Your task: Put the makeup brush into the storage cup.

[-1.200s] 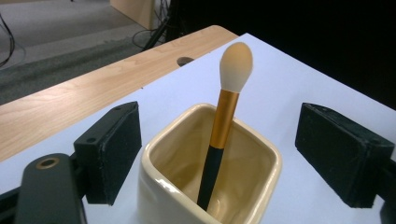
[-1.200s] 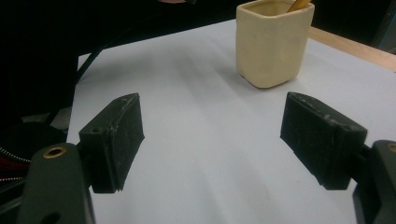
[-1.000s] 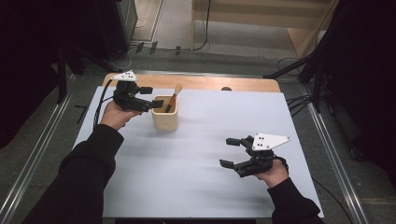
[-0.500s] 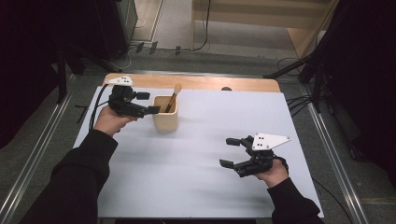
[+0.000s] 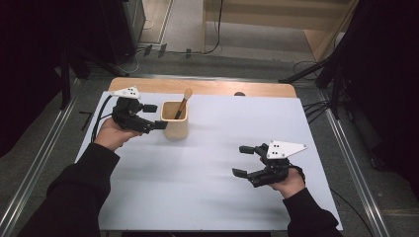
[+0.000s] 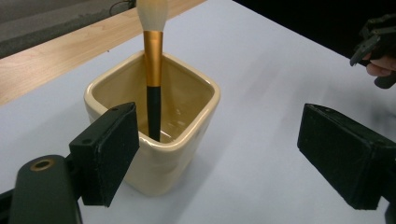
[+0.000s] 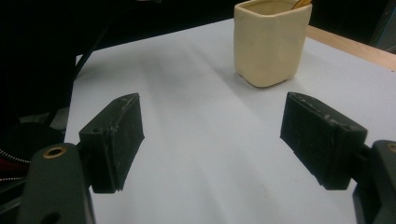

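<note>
High view showing the left gripper point(image 5: 154, 117) hanging with jaws spread wide just at nine o'clock of the cream cup point(image 5: 175, 120), makeup brush point(image 5: 182, 102) standing inside leaning toward one o'clock, right gripper point(image 5: 243, 161) hovering gaping, well apart at five o'clock over the white table point(image 5: 207, 197).

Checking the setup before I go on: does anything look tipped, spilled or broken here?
Nothing stands out. The cream cup stands upright on the white table, with the brush leaning inside it, bristles up. No spill or damage shows.
</note>
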Motion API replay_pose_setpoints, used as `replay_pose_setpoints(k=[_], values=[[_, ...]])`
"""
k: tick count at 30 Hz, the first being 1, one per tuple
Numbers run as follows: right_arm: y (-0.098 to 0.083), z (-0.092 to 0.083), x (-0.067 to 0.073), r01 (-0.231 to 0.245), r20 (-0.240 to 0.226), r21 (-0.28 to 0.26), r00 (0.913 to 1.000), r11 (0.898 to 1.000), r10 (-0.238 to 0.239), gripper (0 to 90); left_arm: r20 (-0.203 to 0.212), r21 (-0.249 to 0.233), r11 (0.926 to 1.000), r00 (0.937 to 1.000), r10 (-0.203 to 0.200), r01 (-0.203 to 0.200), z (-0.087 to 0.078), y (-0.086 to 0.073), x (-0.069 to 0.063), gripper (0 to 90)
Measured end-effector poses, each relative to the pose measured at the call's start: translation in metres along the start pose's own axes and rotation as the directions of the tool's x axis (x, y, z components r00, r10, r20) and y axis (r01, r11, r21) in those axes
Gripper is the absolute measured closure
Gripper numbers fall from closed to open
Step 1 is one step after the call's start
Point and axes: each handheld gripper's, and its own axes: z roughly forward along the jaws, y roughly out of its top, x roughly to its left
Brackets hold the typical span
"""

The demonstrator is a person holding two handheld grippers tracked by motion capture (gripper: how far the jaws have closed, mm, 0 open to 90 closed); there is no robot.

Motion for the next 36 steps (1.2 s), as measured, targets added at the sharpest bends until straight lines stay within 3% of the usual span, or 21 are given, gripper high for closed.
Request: replay_pose_setpoints(k=[11, 25, 36], values=[[0.0, 0.001, 0.0, -0.002, 0.001, 0.003, 1.0, 1.0, 0.002, 22.6, 0.0, -0.003, 0.9998, 0.9998, 0.022, -0.022, -0.014, -0.012, -0.009, 13.9], [0.001, 0.002, -0.001, -0.002, 0.005, 0.002, 1.0, 1.0, 0.002, 22.6, 0.054, 0.04, 0.9988, 0.9982, 0.025, -0.027, -0.021, -0.035, -0.019, 13.7], [0.001, 0.002, 0.0, 0.002, 0.012, -0.002, 0.9999, 1.0, -0.002, 22.6, 0.078, 0.035, 0.9988, 0.9965, 0.032, -0.035, -0.022, -0.049, -0.027, 13.5]])
